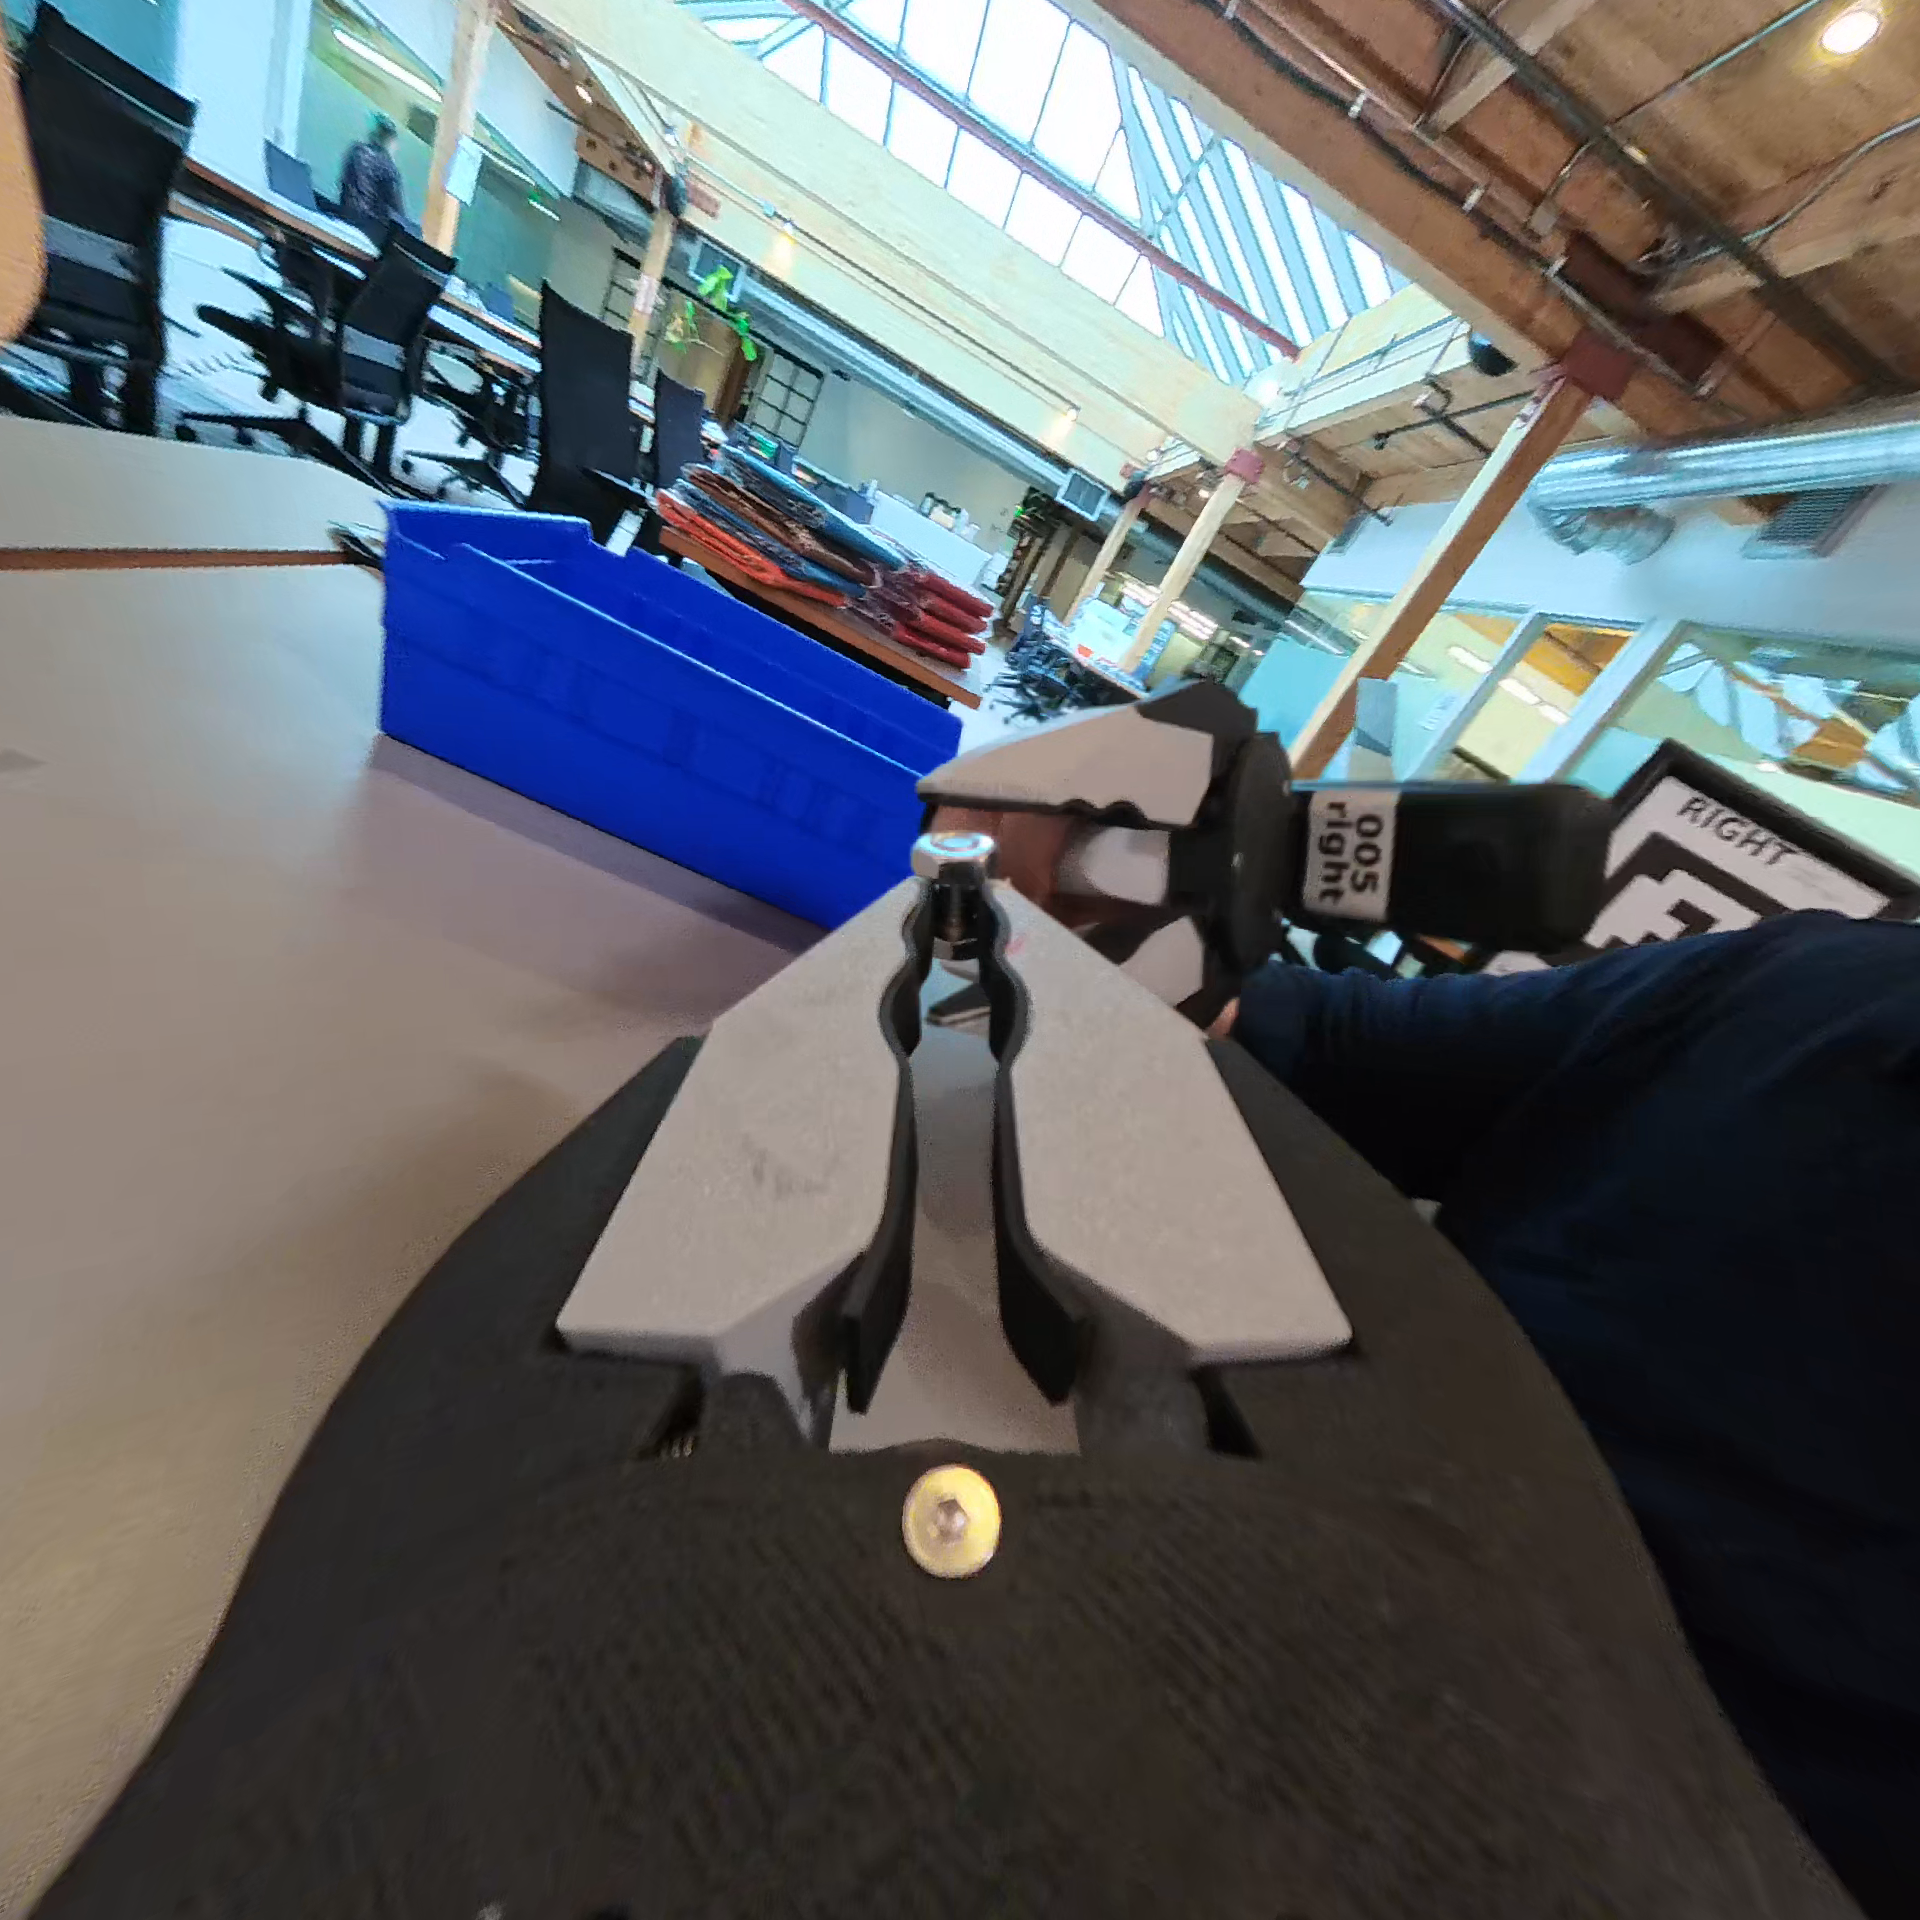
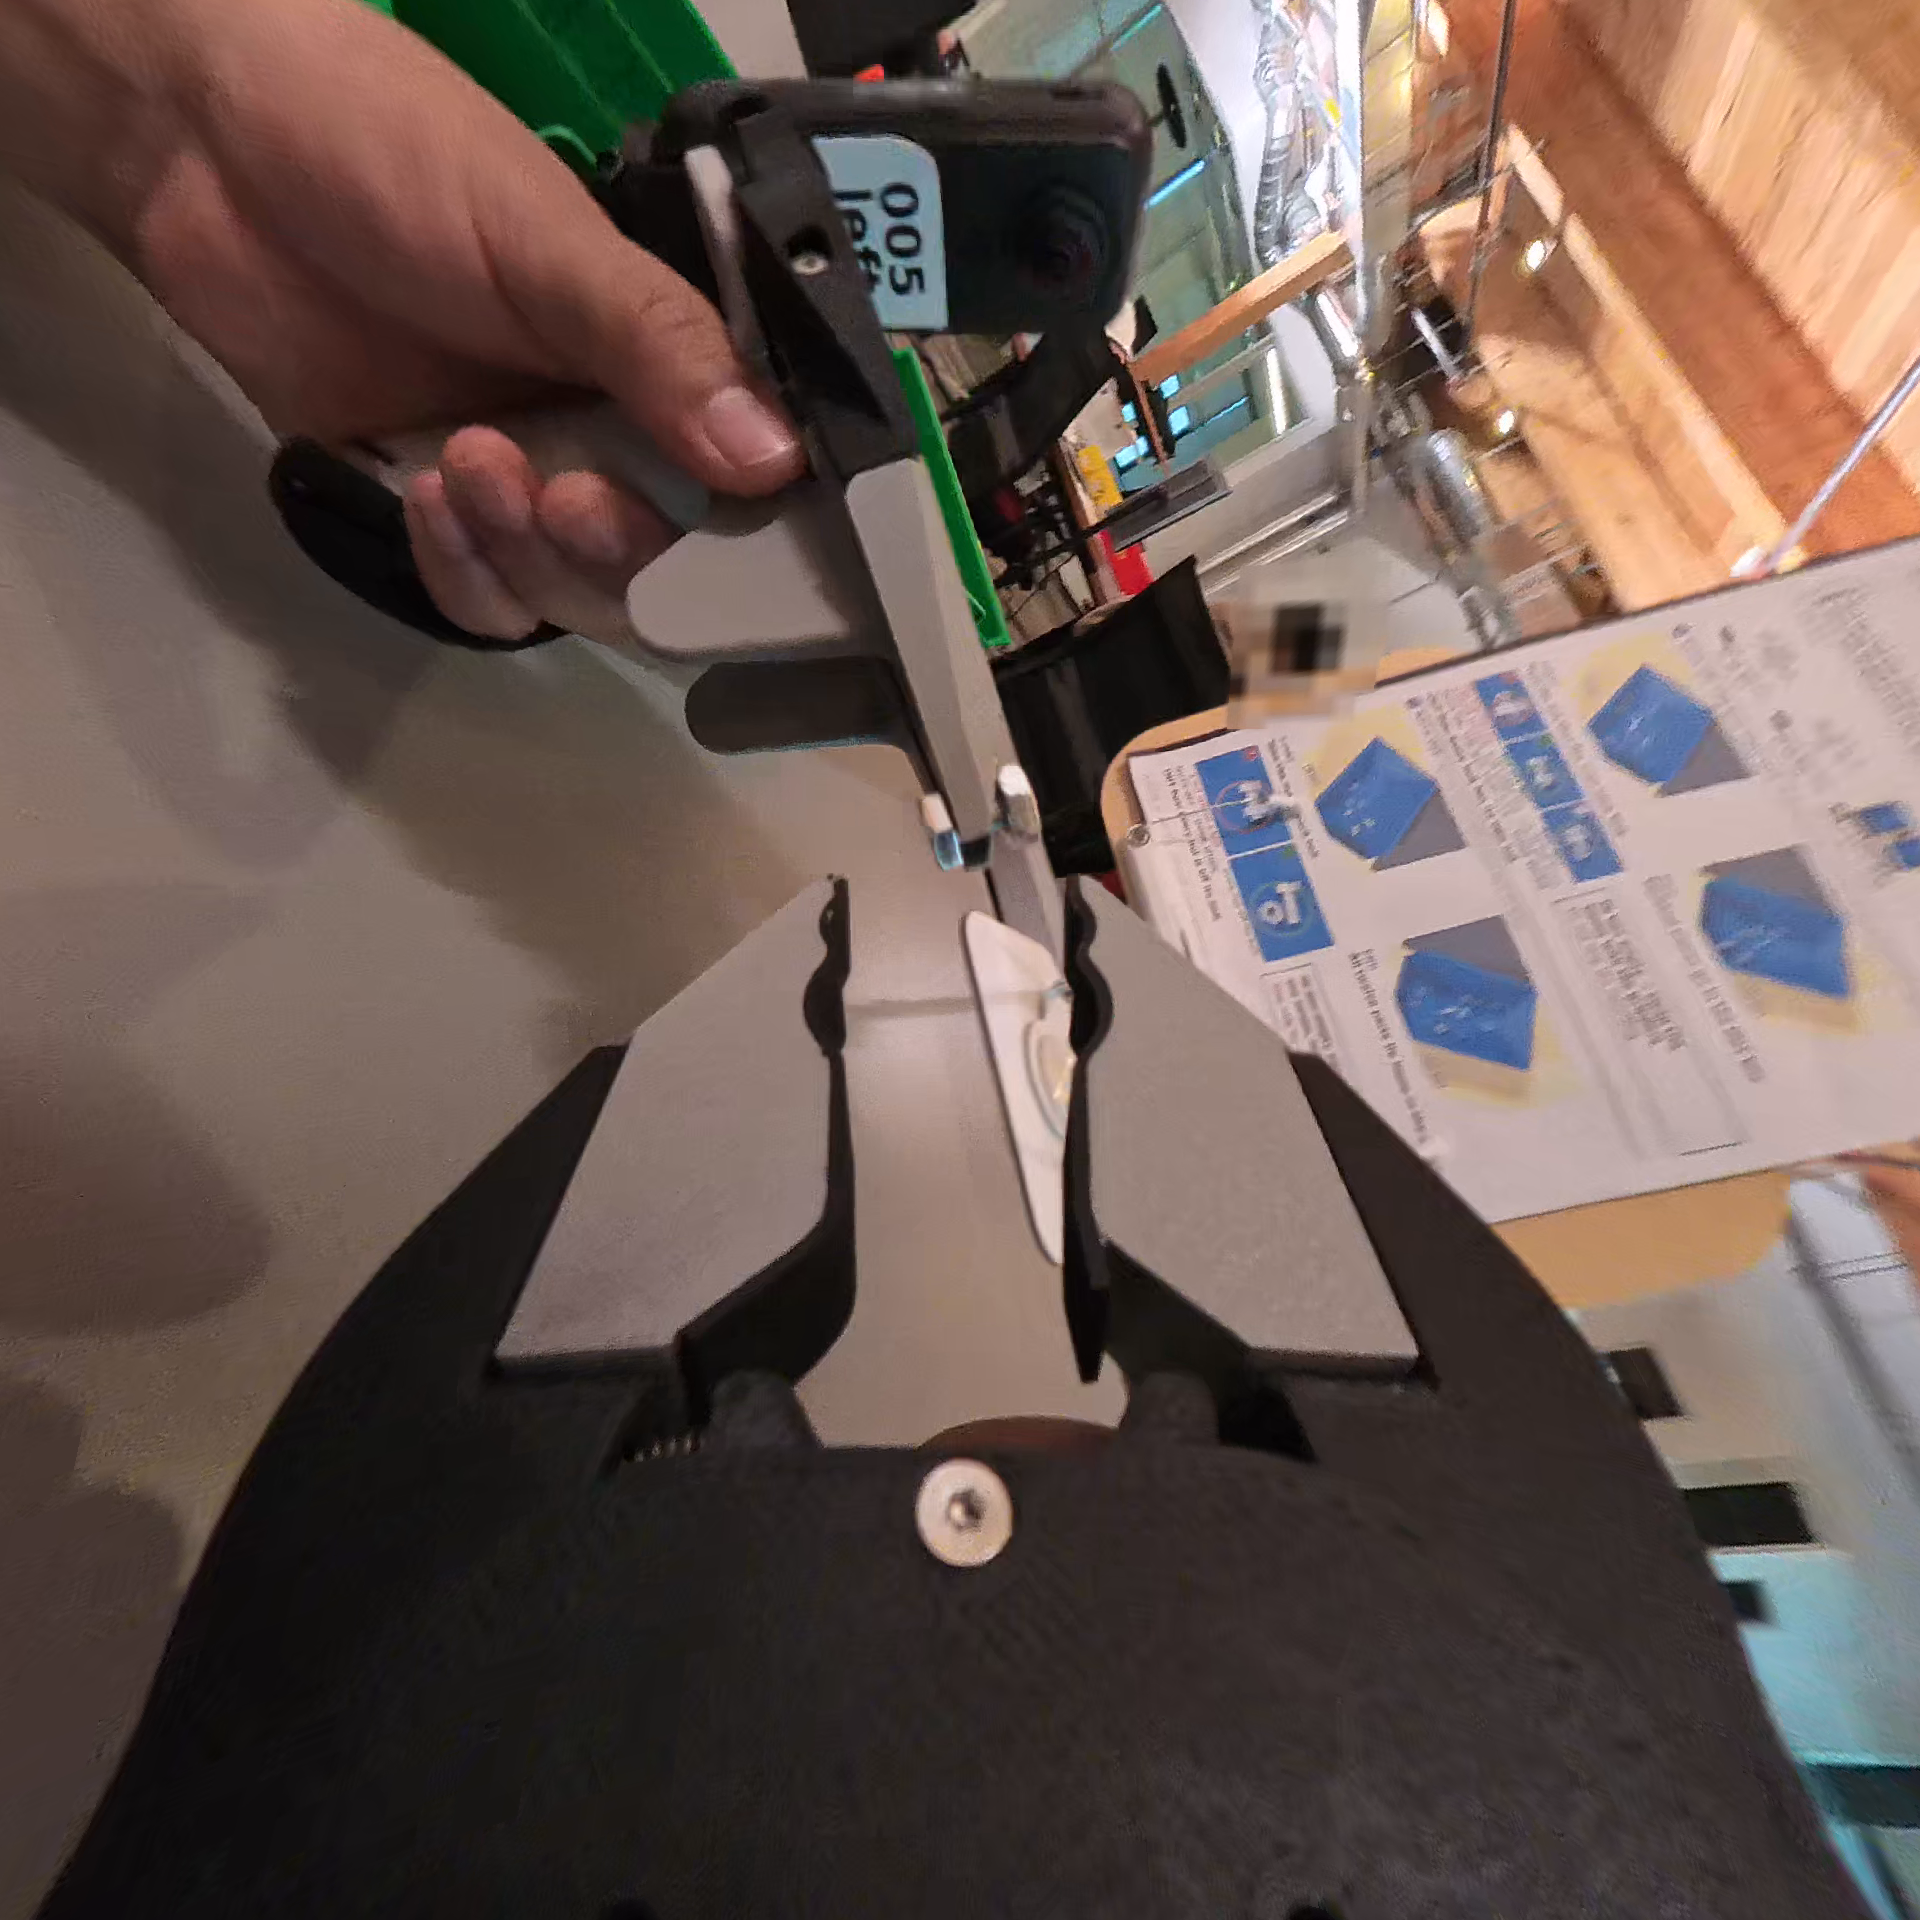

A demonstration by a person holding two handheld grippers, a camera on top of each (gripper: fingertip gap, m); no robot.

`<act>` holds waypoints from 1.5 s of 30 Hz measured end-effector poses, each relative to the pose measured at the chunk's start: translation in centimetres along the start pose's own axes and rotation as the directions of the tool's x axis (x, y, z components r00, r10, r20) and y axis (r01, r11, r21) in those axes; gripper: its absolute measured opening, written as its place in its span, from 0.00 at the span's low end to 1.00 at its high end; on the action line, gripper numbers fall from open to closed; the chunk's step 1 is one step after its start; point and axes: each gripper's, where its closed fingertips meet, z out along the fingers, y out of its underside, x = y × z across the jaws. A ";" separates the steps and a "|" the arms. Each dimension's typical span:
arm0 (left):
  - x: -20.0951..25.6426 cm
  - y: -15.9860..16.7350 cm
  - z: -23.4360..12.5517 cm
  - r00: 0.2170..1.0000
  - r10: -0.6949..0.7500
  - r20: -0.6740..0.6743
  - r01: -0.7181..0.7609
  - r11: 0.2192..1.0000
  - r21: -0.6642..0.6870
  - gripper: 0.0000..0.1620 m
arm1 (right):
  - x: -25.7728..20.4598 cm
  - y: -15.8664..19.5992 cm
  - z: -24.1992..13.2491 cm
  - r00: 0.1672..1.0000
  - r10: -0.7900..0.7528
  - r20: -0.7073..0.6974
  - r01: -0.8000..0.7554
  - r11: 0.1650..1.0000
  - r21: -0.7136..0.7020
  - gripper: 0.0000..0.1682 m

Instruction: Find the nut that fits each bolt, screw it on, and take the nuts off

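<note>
My left gripper (image 1: 954, 928) is shut on a small silver bolt (image 1: 953, 906), held upright between its fingertips. A hex nut (image 1: 952, 858) sits on the bolt's upper end, above the fingers. In the right wrist view the left gripper (image 2: 982, 844) shows edge-on with the bolt (image 2: 977, 831) crossing its tip, a hex end showing on each side. My right gripper (image 2: 956, 902) is open and empty, its tips a short way from the bolt. It also shows in the left wrist view (image 1: 977, 816), just behind the nut.
A blue bin (image 1: 644, 707) stands on the grey table (image 1: 208, 883) behind the bolt. A green bin (image 2: 582, 73) lies beyond the person's hand (image 2: 416, 260). A printed instruction sheet (image 2: 1507, 883) lies at the right. A small clear bag (image 2: 1023, 1049) lies under my right gripper. My two grippers' fingertips are within a few centimetres of each other.
</note>
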 end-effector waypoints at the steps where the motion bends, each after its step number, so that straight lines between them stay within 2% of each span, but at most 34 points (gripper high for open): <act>1: 0.1 0.1 0.1 1.000 -0.010 -0.010 0.010 1.000 -0.005 0.03 | -0.3 -0.2 0.2 0.999 -0.040 -0.001 0.040 0.999 -0.001 0.22; 5: -0.1 0.5 0.2 0.999 -0.042 -0.015 0.042 0.999 -0.024 0.03 | 0.1 0.0 0.6 0.988 -0.139 -0.071 0.137 0.990 -0.037 0.11; 8: 0.0 0.7 0.3 0.998 -0.054 -0.017 0.054 0.998 -0.032 0.03 | 0.0 0.0 0.5 0.985 -0.150 -0.080 0.148 0.989 -0.031 0.10; 11: -0.2 1.2 0.4 0.999 -0.047 -0.002 0.047 0.997 -0.062 0.03 | 0.2 -0.3 0.4 0.972 -0.192 -0.135 0.191 0.981 -0.021 0.21; 13: -0.1 1.4 0.5 0.999 -0.048 -0.009 0.047 0.996 -0.072 0.03 | -0.7 -0.3 0.5 0.975 -0.206 -0.087 0.205 0.979 -0.021 0.12; 19: -0.2 1.8 0.5 0.999 -0.043 -0.013 0.042 0.995 -0.094 0.03 | -1.0 0.0 0.3 0.990 -0.132 -0.045 0.132 0.991 -0.011 0.12; 21: -0.6 1.8 0.2 1.000 -0.019 0.018 0.021 0.994 -0.103 0.06 | -1.0 0.3 0.3 0.987 -0.149 -0.056 0.148 0.989 -0.025 0.12; 23: -1.0 1.9 0.0 0.999 0.001 0.044 0.004 0.994 -0.113 0.04 | -1.1 0.6 0.2 0.987 -0.151 -0.059 0.149 0.988 -0.032 0.12; 29: -1.2 2.2 0.3 0.999 -0.019 0.041 0.024 0.993 -0.115 0.04 | -1.1 1.0 0.2 0.984 -0.167 -0.065 0.164 0.985 -0.057 0.12; 34: -1.2 2.6 0.4 0.999 -0.023 0.037 0.028 0.990 -0.135 0.08 | -1.2 1.4 0.3 0.981 -0.182 -0.067 0.176 0.981 -0.080 0.12; 45: -1.7 3.5 0.8 0.996 0.027 0.085 -0.010 0.983 -0.185 0.09 | -1.7 1.3 0.6 0.975 -0.215 -0.065 0.207 0.973 -0.104 0.12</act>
